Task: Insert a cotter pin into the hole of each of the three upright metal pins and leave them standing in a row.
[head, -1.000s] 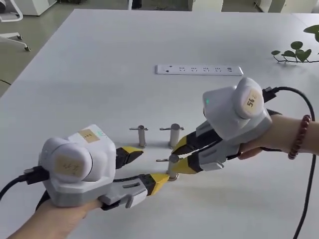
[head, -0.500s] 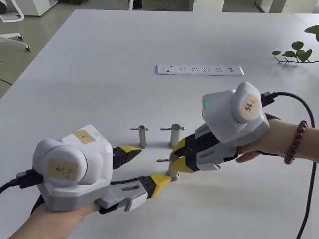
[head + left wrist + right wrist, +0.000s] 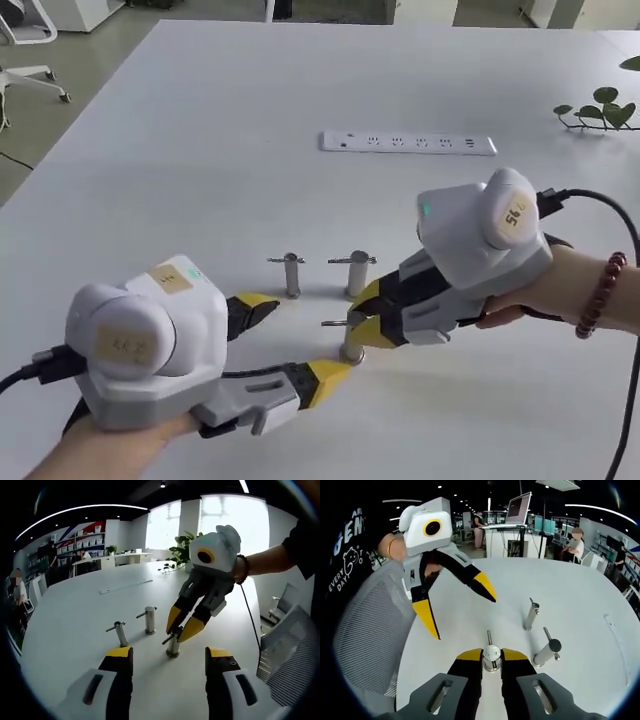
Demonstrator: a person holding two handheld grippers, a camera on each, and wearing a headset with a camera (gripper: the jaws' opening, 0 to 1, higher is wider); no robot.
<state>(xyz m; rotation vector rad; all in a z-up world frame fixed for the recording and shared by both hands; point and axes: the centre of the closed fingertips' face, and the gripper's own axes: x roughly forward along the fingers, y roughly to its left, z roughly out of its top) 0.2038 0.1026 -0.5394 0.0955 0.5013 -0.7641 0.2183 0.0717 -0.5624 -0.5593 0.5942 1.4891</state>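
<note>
Three upright metal pins stand on the white table [image 3: 180, 150], each with a cotter pin through its top. Two stand side by side at the back: the left pin [image 3: 292, 273] [image 3: 120, 633] [image 3: 531, 614] and the right pin [image 3: 358, 271] [image 3: 149, 619] [image 3: 547, 652]. The near pin [image 3: 350, 340] [image 3: 173, 645] [image 3: 491, 656] stands in front of them, its cotter pin [image 3: 333, 322] [image 3: 489, 636] sticking out sideways. My right gripper [image 3: 364, 316] [image 3: 491, 655] [image 3: 182, 625] is shut on the near pin's top. My left gripper [image 3: 292, 340] [image 3: 169, 651] [image 3: 460, 611] is open, just short of that pin.
A white power strip [image 3: 408, 143] [image 3: 125, 586] lies across the far middle of the table. Plant leaves [image 3: 598, 106] reach in at the far right edge. A black cable [image 3: 620, 330] trails from the right gripper. An office chair base [image 3: 35, 80] stands off the table's left.
The right gripper's jaws have drawn together on the near pin's top. The left gripper has barely moved. The head camera has shifted slightly.
</note>
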